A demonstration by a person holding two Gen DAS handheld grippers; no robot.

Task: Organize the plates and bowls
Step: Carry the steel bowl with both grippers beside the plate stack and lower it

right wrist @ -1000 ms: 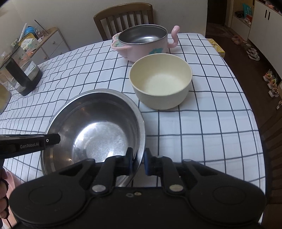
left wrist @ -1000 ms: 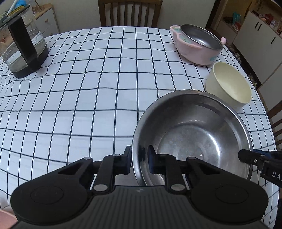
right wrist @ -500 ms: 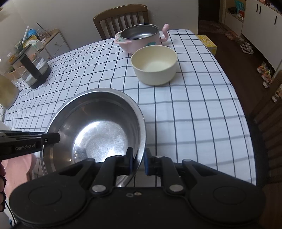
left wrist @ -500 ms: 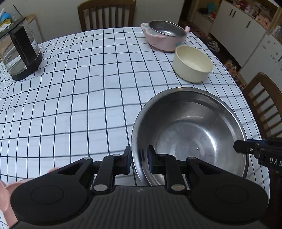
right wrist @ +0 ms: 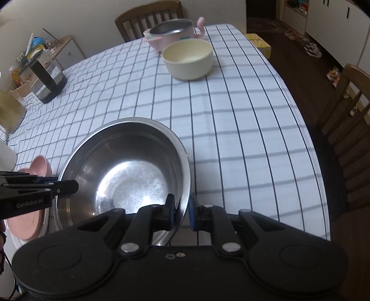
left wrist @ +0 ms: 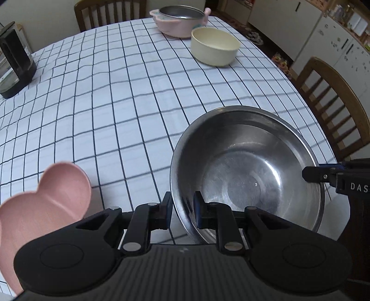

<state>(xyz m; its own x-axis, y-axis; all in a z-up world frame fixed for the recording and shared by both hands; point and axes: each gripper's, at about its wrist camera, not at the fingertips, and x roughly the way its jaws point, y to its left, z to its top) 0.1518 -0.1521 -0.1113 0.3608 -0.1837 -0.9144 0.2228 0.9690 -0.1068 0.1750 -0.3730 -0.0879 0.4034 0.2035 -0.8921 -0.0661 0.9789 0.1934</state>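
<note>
A large steel bowl [left wrist: 245,176] [right wrist: 129,176] hangs over the near part of the checked table [left wrist: 115,92], held from two sides. My left gripper [left wrist: 183,209] is shut on its left rim, and my right gripper [right wrist: 180,214] is shut on the opposite rim. A pink heart-shaped dish [left wrist: 41,201] [right wrist: 34,222] lies at the near left, partly under the steel bowl in the right wrist view. Far across the table stand a cream bowl [left wrist: 215,46] [right wrist: 187,58] and a pink handled pot with a steel insert [left wrist: 179,19] [right wrist: 172,32].
A glass kettle with a black handle [left wrist: 13,67] [right wrist: 46,78] stands at the table's far left. Wooden chairs [left wrist: 335,108] [right wrist: 148,18] sit at the right side and far end. White cabinets [left wrist: 323,34] line the room at the right.
Both grippers have carried the steel bowl back toward the near edge of the table. The cream bowl and pink pot now look farther away, and the pink dish has come into view.
</note>
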